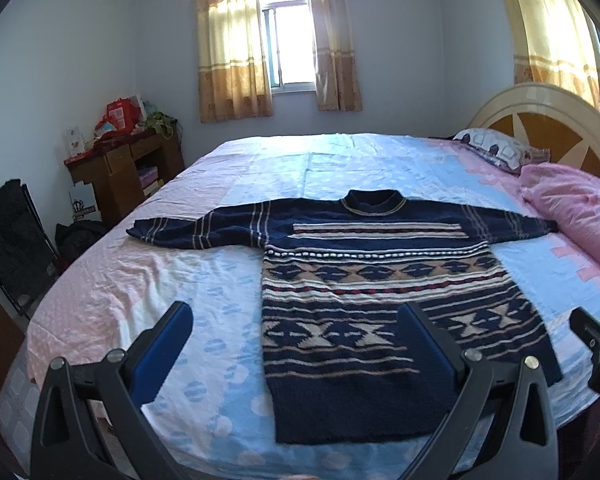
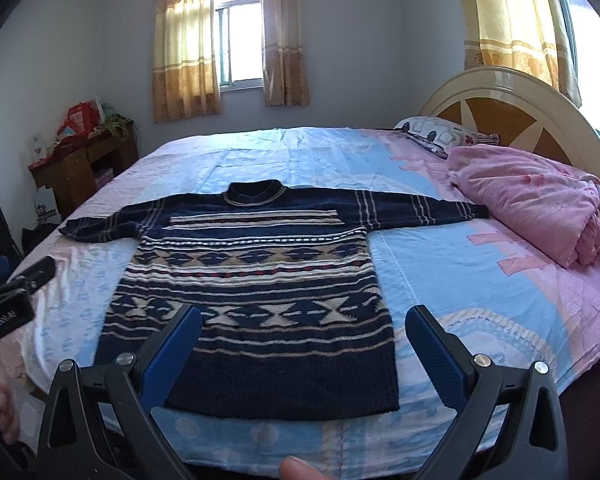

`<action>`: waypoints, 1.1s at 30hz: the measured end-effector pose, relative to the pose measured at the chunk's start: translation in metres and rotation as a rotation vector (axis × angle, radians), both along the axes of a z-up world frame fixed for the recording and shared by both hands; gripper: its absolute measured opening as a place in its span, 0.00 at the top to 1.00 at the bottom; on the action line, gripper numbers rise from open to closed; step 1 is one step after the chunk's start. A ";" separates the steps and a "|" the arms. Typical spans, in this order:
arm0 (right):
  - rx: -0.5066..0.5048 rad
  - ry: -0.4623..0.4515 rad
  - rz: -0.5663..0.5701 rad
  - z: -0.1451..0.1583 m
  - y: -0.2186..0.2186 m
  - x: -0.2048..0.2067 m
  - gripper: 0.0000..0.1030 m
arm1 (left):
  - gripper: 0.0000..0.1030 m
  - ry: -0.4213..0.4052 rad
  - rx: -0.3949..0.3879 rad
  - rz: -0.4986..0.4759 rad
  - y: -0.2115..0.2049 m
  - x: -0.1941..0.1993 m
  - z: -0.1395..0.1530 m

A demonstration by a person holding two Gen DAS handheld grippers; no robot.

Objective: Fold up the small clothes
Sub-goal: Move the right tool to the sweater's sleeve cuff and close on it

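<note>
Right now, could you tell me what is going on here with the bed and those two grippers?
A person holds a gripper in each hand over a bed. A dark patterned sweater lies flat on the sheet, front up, both sleeves spread out to the sides and its hem nearest the cameras. The left gripper and the right gripper are both open, near the hem, and neither holds any cloth. No fold has been made yet. A pink blanket sits bunched by the headboard, clear of the sweater's body.

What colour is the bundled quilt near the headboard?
Pink; the quilt shows best in the right wrist view.
</note>
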State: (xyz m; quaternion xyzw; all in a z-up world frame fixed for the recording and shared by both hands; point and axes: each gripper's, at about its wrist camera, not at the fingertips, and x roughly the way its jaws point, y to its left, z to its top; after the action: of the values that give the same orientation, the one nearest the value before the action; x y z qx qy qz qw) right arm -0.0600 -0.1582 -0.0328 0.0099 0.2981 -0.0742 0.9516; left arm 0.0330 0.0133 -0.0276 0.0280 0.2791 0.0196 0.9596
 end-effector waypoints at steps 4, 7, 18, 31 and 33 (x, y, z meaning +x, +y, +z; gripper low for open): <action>-0.008 0.037 -0.024 -0.016 -0.010 0.023 0.01 | 0.00 0.024 0.042 0.011 0.001 0.021 -0.008; -0.027 0.071 -0.027 -0.029 -0.015 0.039 0.01 | 0.00 0.055 0.075 0.020 0.000 0.040 -0.015; -0.021 0.152 -0.029 -0.065 -0.053 0.103 0.01 | 0.00 0.130 0.151 0.011 -0.022 0.114 -0.037; -0.017 0.206 -0.125 -0.078 -0.156 0.184 0.01 | 0.00 0.132 0.151 -0.006 -0.050 0.215 -0.046; -0.006 0.211 -0.154 -0.080 -0.176 0.196 0.01 | 0.00 0.127 0.154 0.003 -0.053 0.228 -0.050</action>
State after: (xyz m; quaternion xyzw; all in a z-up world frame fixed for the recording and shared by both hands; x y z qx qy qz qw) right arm 0.1359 -0.3344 -0.1127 0.0221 0.3948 -0.1484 0.9064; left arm 0.2615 -0.0399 -0.0773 0.1025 0.3370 0.0408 0.9350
